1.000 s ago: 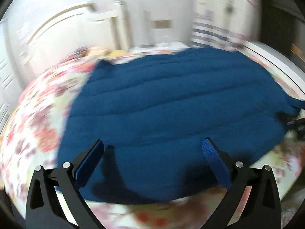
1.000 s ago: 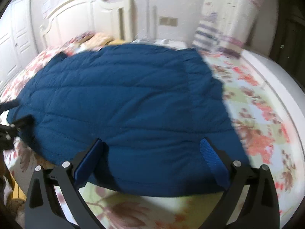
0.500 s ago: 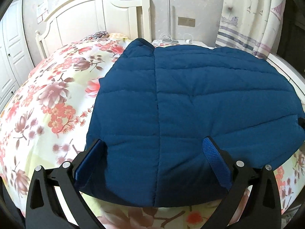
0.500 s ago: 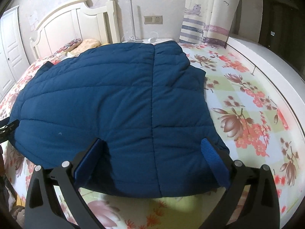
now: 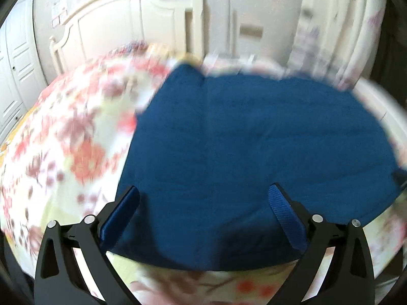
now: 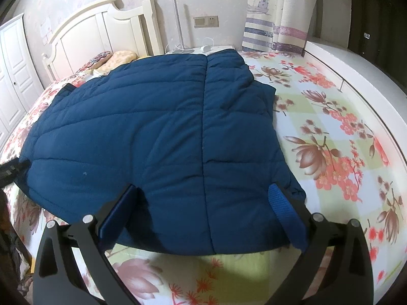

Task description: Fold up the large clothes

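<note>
Dark blue quilted padded garment [image 6: 162, 137] is lying spread flat on the floral bedsheet [image 6: 330, 152] — likely laid out for folding. Left gripper [image 5: 203, 203] and right gripper [image 6: 203, 200] are both hovering over the near hem — jaws spread wide, gripping nothing.

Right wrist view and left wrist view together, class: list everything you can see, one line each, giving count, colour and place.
Quilted jacket: one, dark blue, spread flat on the bed.
Bedsheet: one, floral red and pale green, under the jacket.
Headboard: one, cream, at the far end of the bed.
Pillows: at least two, patterned and tan, by the headboard.
Curtain: one, white with stripes, far right.
Wall socket: one, beige, on the wall.
Wardrobe door: white, far left.
Left gripper: one, black with blue pads, open over the jacket's near edge.
Right gripper: same, open.
</note>
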`<state>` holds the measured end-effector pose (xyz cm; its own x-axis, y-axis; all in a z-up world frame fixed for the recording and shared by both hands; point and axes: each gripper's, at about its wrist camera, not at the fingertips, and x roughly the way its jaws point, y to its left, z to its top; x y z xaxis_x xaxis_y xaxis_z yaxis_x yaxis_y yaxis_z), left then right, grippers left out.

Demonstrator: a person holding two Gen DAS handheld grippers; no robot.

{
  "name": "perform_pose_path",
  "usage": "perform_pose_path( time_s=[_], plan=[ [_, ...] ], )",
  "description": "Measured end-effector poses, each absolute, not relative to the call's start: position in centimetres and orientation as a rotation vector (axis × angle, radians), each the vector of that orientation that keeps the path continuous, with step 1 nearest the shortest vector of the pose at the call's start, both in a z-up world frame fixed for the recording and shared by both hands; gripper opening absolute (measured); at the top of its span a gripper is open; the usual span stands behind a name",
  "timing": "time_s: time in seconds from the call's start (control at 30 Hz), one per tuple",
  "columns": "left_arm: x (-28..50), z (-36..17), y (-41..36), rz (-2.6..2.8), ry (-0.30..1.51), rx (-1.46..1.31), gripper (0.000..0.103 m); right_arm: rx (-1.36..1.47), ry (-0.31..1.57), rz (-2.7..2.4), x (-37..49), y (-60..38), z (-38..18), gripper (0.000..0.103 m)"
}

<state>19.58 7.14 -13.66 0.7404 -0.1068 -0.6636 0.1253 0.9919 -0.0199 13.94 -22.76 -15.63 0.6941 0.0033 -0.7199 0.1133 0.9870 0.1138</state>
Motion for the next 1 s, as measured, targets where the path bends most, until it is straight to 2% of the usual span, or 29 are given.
perform_pose_path(
  time_s=[0.07,0.17,0.37,0.57,0.7,0.9,1.0],
  plan=[
    [20.0,-11.0,5.2,-0.151,0.651,0.066,0.098,0.16,0.795,-0.067,13.9,-22.7,-15.8,0.101],
    [24.1,-9.6,1.6,-0.224,0.691,0.123,0.098,0.168,0.792,-0.067,13.9,-22.8,-15.5,0.101],
    [33.8,-14.1,-2.6,-0.186,0.827,0.208,0.099,0.346,0.705,-0.031,9.7,-26.0,-12.6,0.099],
    [34.5,-16.3,-1.7,-0.229,0.818,0.115,0.099,0.518,0.799,0.066,6.2,-27.5,-15.1,0.099],
    [34.9,-16.7,-1.4,-0.244,0.83,0.098,0.099,0.585,0.809,0.112,8.5,-26.4,-16.6,0.094],
    [35.3,-17.1,-0.6,-0.275,0.853,0.043,0.099,0.766,0.723,0.123,16.0,-24.9,-16.9,0.098],
    [35.5,-17.3,-0.4,-0.256,0.856,0.033,0.099,0.821,0.655,0.069,19.0,-24.7,-16.9,0.096]
  ],
)
